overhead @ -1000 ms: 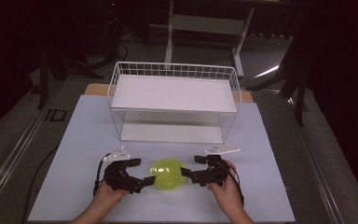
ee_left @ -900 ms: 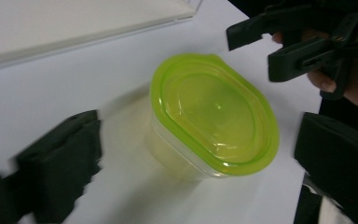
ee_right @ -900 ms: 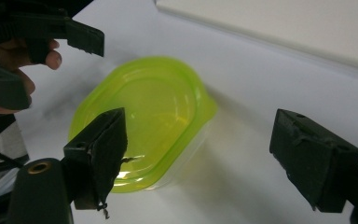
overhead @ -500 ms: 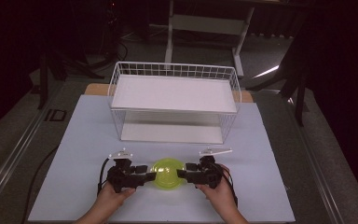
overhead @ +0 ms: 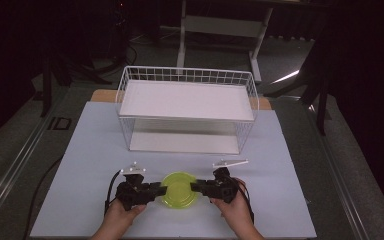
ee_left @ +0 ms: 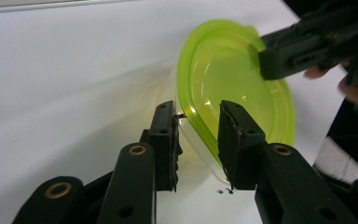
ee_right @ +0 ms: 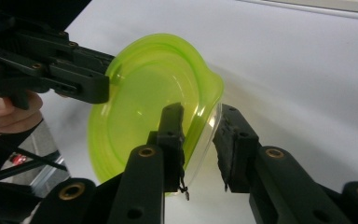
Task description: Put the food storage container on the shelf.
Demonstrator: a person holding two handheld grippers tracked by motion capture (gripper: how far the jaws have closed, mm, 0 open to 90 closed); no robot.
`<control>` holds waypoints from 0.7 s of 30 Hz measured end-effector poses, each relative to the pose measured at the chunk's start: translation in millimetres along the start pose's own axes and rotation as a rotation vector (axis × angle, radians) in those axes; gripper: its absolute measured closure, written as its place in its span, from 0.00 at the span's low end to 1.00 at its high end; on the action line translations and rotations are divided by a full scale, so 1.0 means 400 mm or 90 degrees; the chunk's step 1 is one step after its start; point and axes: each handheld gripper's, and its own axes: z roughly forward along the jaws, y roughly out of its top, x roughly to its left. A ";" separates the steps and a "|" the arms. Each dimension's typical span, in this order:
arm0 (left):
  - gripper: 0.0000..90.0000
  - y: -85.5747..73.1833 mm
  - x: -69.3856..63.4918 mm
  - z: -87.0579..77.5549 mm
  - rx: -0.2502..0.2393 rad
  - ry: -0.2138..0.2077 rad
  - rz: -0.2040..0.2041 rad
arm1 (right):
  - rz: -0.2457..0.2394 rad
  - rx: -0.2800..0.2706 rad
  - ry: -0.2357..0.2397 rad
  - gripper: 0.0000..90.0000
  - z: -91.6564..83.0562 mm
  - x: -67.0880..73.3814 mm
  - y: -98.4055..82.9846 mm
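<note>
Green lidded bowl [overhead: 179, 189], table [overhead: 90, 150] front: left gripper [overhead: 156, 191] and right gripper [overhead: 198, 187] fingers straddling opposite rims, not fully closed, likely for level two-handed lifting.

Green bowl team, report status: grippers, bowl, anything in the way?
Left gripper and right gripper open, jaws straddling opposite rims. Green bowl on the white mat. Wire basket stands beyond, apart.

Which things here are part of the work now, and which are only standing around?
In use: green bowl, left gripper and right gripper, jaws straddling its opposite rims.
Idle: white wire basket, table mat, desk frame behind.
</note>
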 end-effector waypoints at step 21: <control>0.91 0.076 -0.016 -0.027 -0.041 -0.027 0.024 | -0.014 -0.051 -0.033 0.90 -0.047 0.028 0.029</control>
